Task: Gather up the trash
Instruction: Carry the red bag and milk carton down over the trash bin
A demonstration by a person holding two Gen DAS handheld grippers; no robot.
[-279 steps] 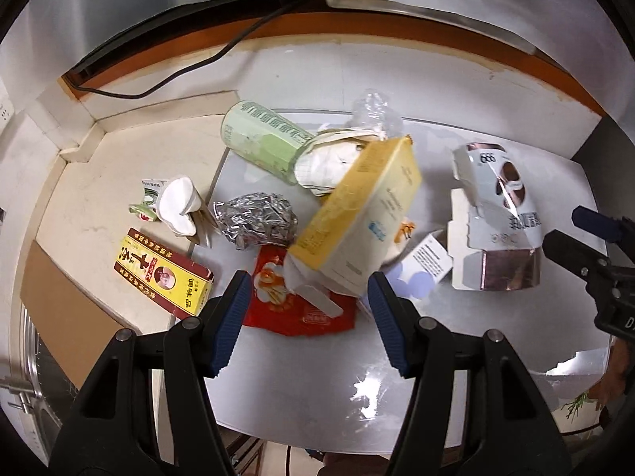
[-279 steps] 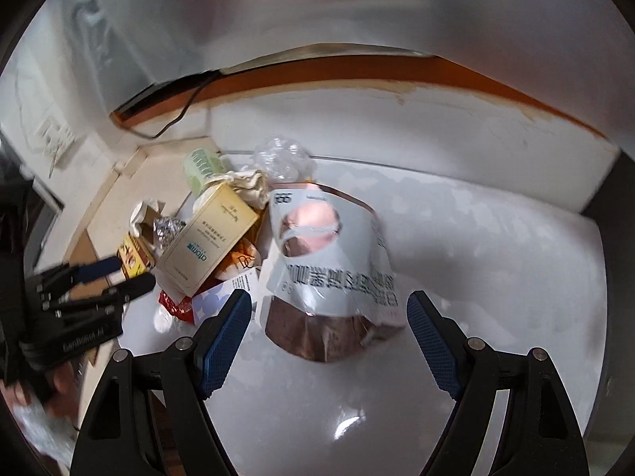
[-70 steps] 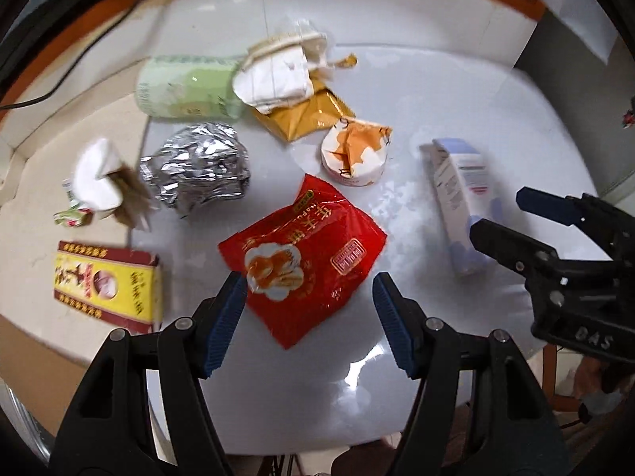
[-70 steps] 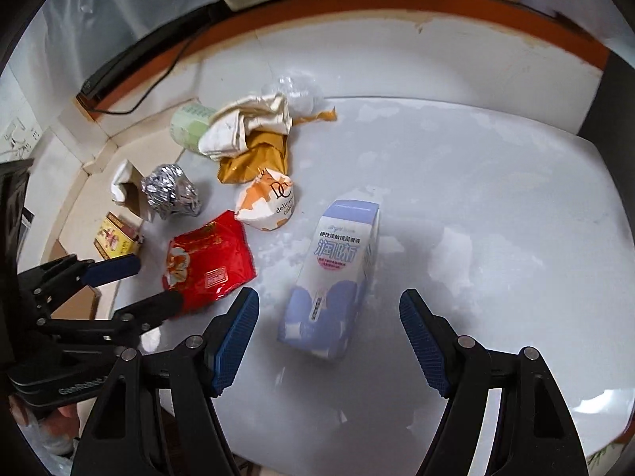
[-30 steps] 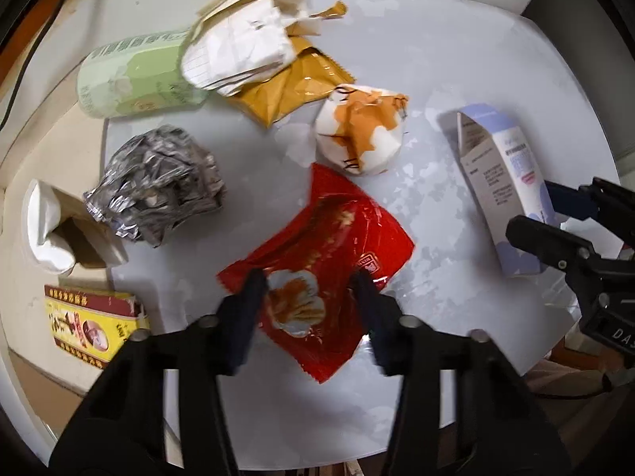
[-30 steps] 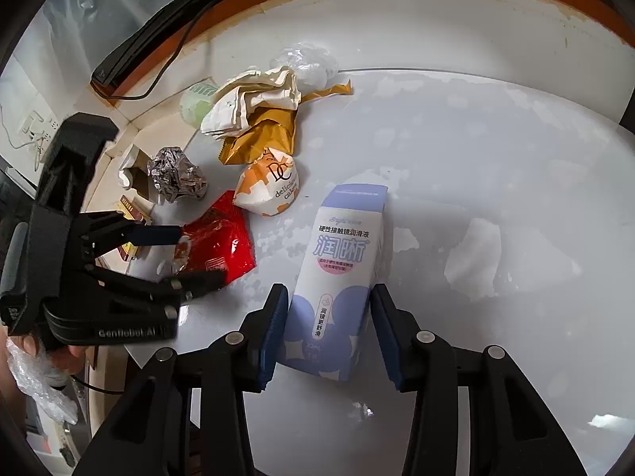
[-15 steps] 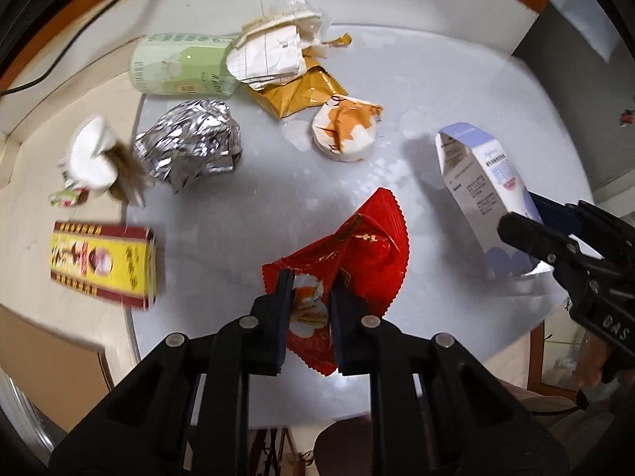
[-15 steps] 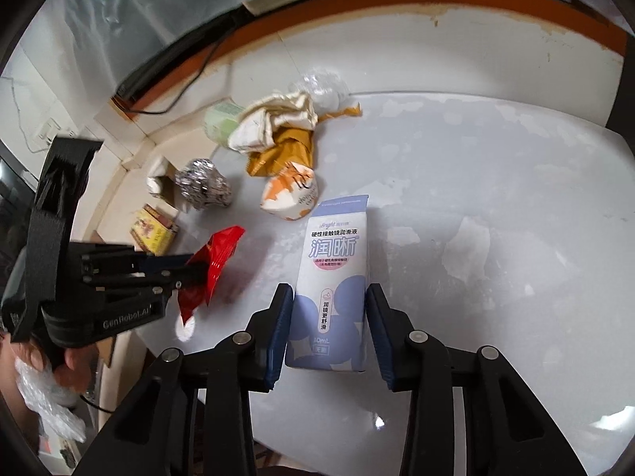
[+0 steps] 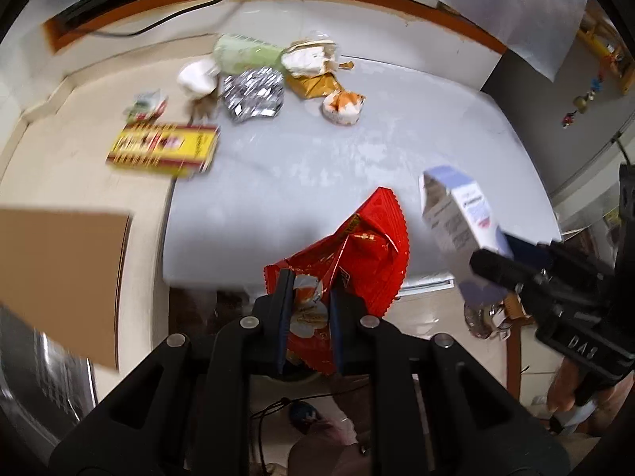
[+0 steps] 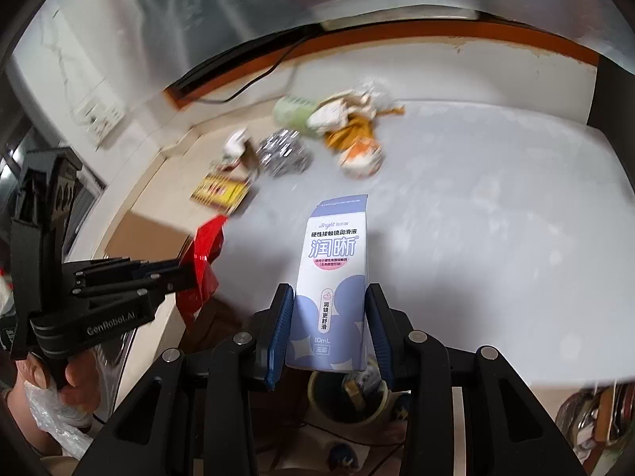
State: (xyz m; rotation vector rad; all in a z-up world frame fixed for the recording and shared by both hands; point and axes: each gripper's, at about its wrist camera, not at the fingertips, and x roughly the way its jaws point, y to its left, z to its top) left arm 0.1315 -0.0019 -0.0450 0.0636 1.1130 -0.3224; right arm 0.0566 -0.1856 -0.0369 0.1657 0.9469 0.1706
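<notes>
Now: left gripper (image 9: 308, 313) clamps red wrapper (image 9: 349, 261) (crumpled) | right gripper (image 10: 328, 329) clamps box (image 10: 331, 285)

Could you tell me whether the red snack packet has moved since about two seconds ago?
Yes. The red snack packet, then flat on the white table near the foil ball, is now clamped in the left gripper, lifted past the table's near edge.

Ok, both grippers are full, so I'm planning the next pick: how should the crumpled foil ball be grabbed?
Come from above and pinch the crumpled foil ball across its middle. It is a squat, rumpled lump lying flat on the white table, with no edge or handle, and other trash crowds its far side.
</notes>
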